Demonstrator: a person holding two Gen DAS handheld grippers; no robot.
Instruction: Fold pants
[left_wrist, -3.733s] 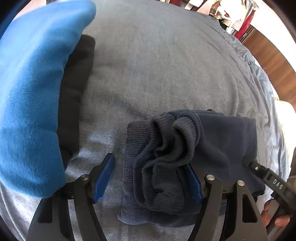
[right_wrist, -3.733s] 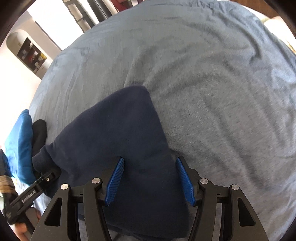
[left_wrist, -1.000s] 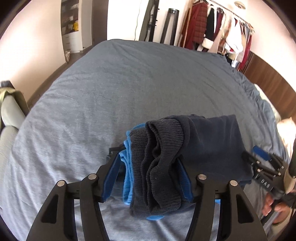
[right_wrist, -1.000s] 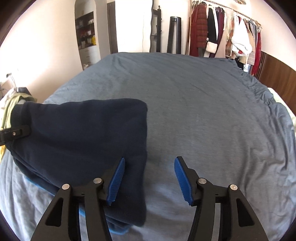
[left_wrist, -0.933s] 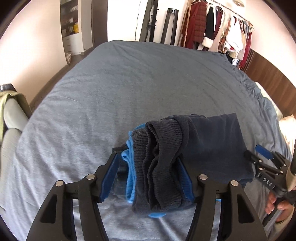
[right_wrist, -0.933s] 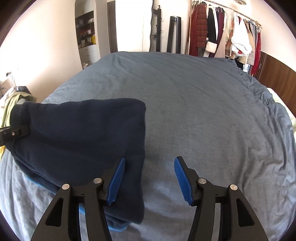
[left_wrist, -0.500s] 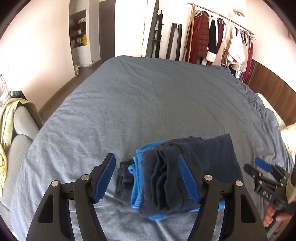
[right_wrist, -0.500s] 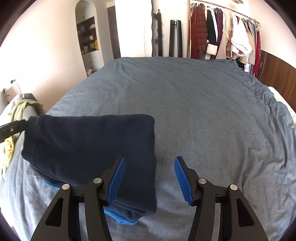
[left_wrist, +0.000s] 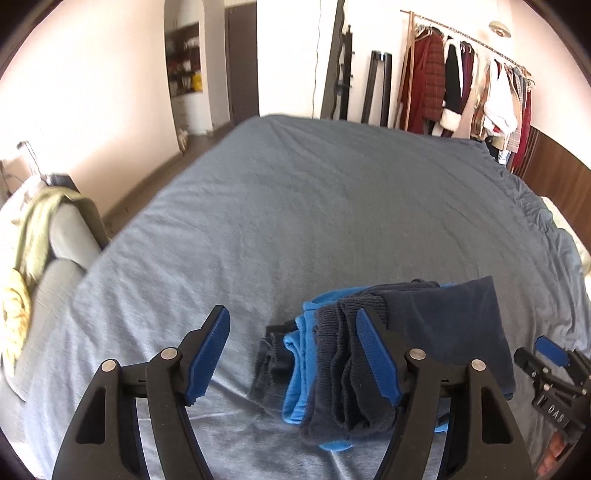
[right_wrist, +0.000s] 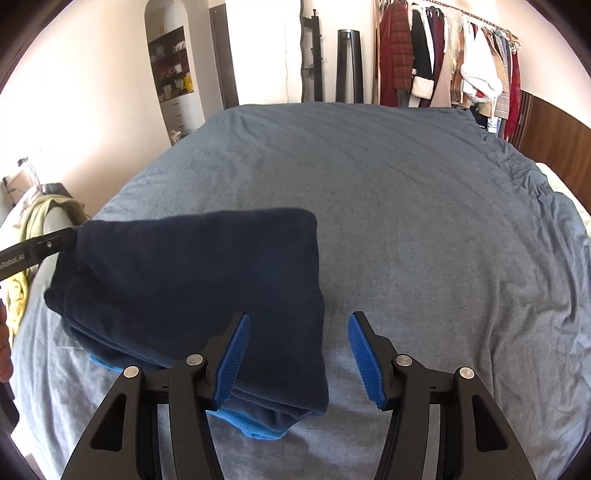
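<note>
Folded navy pants (left_wrist: 443, 332) lie on top of a stack, over a bright blue garment (left_wrist: 299, 354) and a dark garment (left_wrist: 269, 354), on the grey-blue bed (left_wrist: 332, 206). My left gripper (left_wrist: 295, 354) is open above the stack's ribbed end, holding nothing. In the right wrist view the navy pants (right_wrist: 192, 288) lie flat with the blue garment (right_wrist: 255, 424) peeking out beneath. My right gripper (right_wrist: 299, 354) is open and empty over the stack's right edge. The right gripper also shows in the left wrist view (left_wrist: 554, 376).
A grey sofa with a green cloth (left_wrist: 40, 229) stands left of the bed. A clothes rack (left_wrist: 465, 88) with hanging garments is at the back right. A doorway and shelves (right_wrist: 173, 81) are at the back. A wooden headboard (right_wrist: 554, 125) runs along the right.
My left gripper opened and let go of the stack, which now rests on the bed. Both grippers lifted and drew back from it.
</note>
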